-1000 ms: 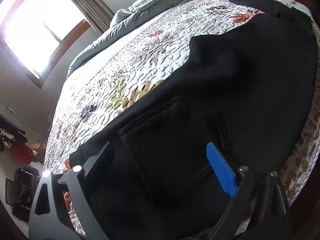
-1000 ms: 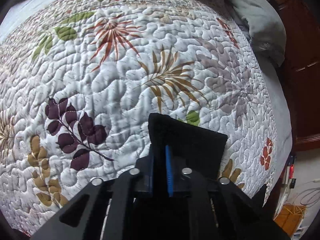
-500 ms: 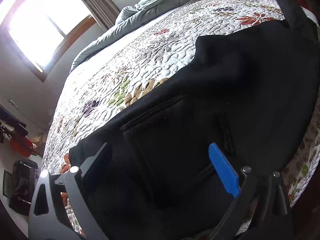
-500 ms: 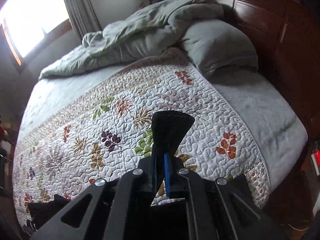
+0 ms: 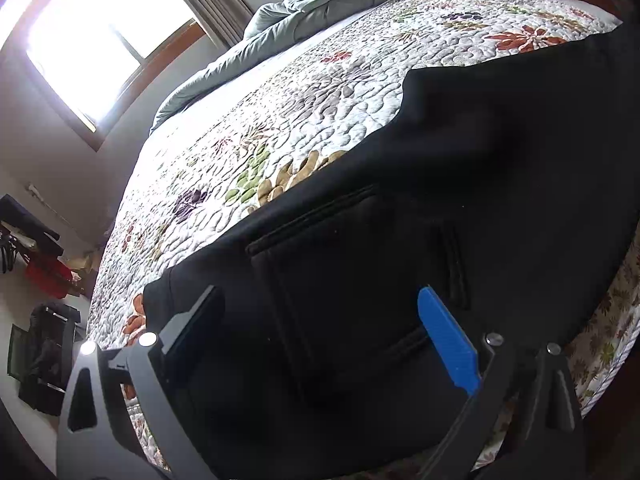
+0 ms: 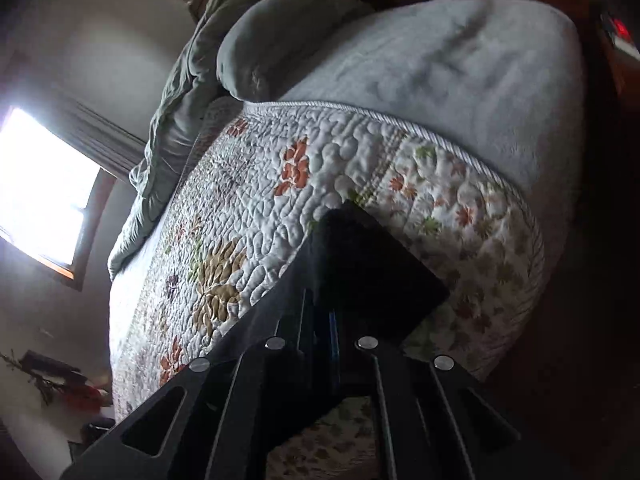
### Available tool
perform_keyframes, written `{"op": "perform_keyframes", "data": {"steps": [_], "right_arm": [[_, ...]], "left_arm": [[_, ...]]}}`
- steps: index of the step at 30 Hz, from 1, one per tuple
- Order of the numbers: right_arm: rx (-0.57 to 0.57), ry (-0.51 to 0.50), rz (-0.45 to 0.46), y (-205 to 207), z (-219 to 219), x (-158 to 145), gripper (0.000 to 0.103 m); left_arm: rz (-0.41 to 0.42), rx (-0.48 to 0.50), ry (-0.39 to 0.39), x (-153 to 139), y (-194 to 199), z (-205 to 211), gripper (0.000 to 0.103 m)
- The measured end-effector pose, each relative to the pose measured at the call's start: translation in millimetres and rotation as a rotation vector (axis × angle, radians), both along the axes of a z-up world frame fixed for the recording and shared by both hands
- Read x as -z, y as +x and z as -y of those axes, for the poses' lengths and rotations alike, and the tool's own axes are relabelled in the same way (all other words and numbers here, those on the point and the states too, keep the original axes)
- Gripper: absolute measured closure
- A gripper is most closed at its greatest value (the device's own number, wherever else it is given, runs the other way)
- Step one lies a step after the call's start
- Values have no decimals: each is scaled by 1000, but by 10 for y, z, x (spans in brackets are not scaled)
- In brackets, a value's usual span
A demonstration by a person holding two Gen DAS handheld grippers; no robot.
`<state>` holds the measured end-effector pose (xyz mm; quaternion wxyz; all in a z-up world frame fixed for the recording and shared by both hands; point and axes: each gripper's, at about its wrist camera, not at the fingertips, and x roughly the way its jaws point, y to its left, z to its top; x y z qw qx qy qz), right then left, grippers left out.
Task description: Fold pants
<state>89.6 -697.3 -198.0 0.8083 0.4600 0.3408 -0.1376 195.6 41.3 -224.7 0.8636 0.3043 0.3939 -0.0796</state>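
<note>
Mid-fold, with one end of the pants in your grip

Your right gripper is clenched on a corner of the black pants, lifted over the quilt. Your left gripper is spread wide over the waist end at 6 o'clock, gripping nothing. Next you'd probably carry that end across and line up the edges.

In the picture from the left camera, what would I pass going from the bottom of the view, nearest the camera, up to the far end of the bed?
Left hand-held gripper, open → black pants spread on the bed → flowered quilt → rumpled grey-green duvet at the far end.
</note>
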Motion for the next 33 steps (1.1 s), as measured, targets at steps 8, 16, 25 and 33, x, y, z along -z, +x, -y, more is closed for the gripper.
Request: {"op": "perform_keyframes", "data": {"steps": [8,16,25,33], "right_arm": [[110,288,171,-238,131,478,65],[93,326,211,-126,137,668,56],[-81,326,190,281,649,622,45],[-287,174,108,605,662,302,91]], "left_arm": [[-5,-24,-3,-1,7,1,5],[-13,-35,7,-1,31,10,4],[-16,-38,10,10,67,32,3],[-21,-48,7,12,84,29,3]]}}
